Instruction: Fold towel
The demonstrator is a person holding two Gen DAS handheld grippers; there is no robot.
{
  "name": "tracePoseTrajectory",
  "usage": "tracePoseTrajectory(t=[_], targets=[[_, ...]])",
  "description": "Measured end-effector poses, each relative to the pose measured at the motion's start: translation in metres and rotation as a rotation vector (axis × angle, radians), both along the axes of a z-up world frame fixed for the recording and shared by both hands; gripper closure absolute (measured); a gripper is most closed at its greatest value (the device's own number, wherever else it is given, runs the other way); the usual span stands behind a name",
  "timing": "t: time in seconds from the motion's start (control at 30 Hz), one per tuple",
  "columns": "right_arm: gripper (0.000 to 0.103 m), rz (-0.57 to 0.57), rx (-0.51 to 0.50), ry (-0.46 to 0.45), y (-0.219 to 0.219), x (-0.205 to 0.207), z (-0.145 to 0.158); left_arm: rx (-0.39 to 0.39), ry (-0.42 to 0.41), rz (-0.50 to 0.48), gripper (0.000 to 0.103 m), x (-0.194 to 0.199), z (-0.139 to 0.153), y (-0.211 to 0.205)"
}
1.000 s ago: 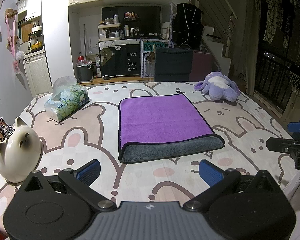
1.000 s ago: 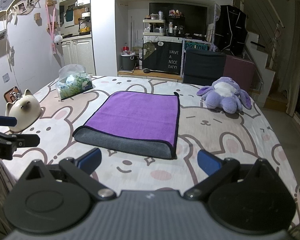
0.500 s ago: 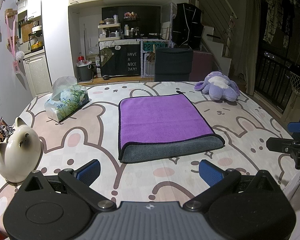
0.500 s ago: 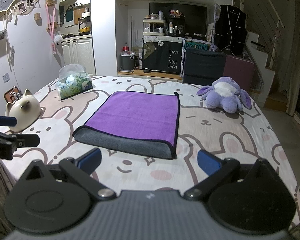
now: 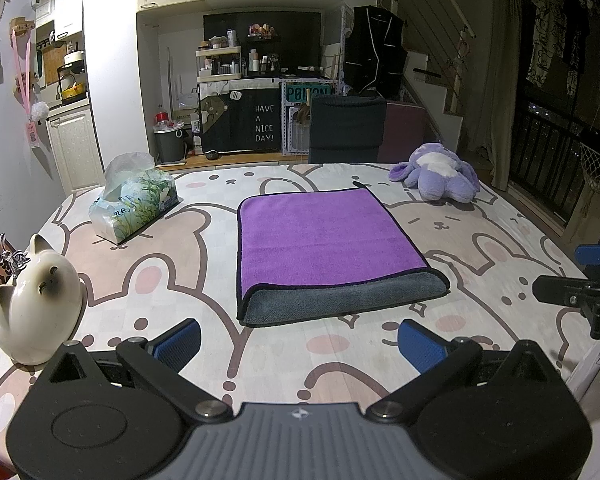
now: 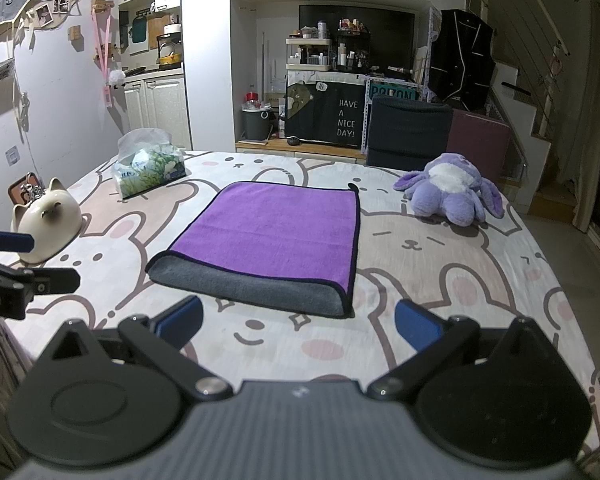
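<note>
A purple towel (image 5: 324, 236) with a grey underside lies folded flat in the middle of the rabbit-print table; its grey fold faces me. It also shows in the right wrist view (image 6: 272, 232). My left gripper (image 5: 300, 344) is open and empty, hovering just short of the towel's near edge. My right gripper (image 6: 298, 326) is open and empty, also near the towel's near edge. Each gripper shows at the edge of the other's view: the right gripper (image 5: 580, 280) and the left gripper (image 6: 16, 264).
A white cat figurine (image 5: 32, 304) sits at the near left. A tissue pack (image 5: 134, 206) lies at the far left. A purple plush toy (image 5: 440, 178) lies at the far right. A dark chair (image 5: 346, 128) stands beyond the table's far edge.
</note>
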State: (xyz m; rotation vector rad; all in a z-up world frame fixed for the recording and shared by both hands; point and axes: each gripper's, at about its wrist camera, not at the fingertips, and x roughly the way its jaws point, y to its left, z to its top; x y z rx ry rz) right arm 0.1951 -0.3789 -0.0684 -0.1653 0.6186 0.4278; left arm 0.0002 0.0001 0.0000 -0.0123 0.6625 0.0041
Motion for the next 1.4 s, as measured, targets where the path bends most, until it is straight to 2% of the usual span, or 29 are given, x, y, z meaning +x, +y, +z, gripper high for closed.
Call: tracePoseTrajectory(t=[0.4, 0.77, 1.13, 1.4], targets=[[0.0, -0.008, 0.002, -0.012, 0.001, -0.004, 0.002, 0.003, -0.021, 0.023, 0.0, -0.001, 0.003, -0.001], [0.0, -0.022, -0.005, -0.051, 0.003, -0.005, 0.01, 0.013, -0.062, 0.044, 0.0, 0.004, 0.026, 0.004], [0.0, 0.008, -0.024, -0.109, 0.009, 0.014, 0.025, 0.039, -0.082, 0.047, 0.0, 0.032, 0.048, 0.005], [0.0, 0.024, -0.018, -0.123, 0.009, 0.036, 0.034, 0.055, -0.087, -0.004, 0.0, 0.056, 0.053, 0.005]])
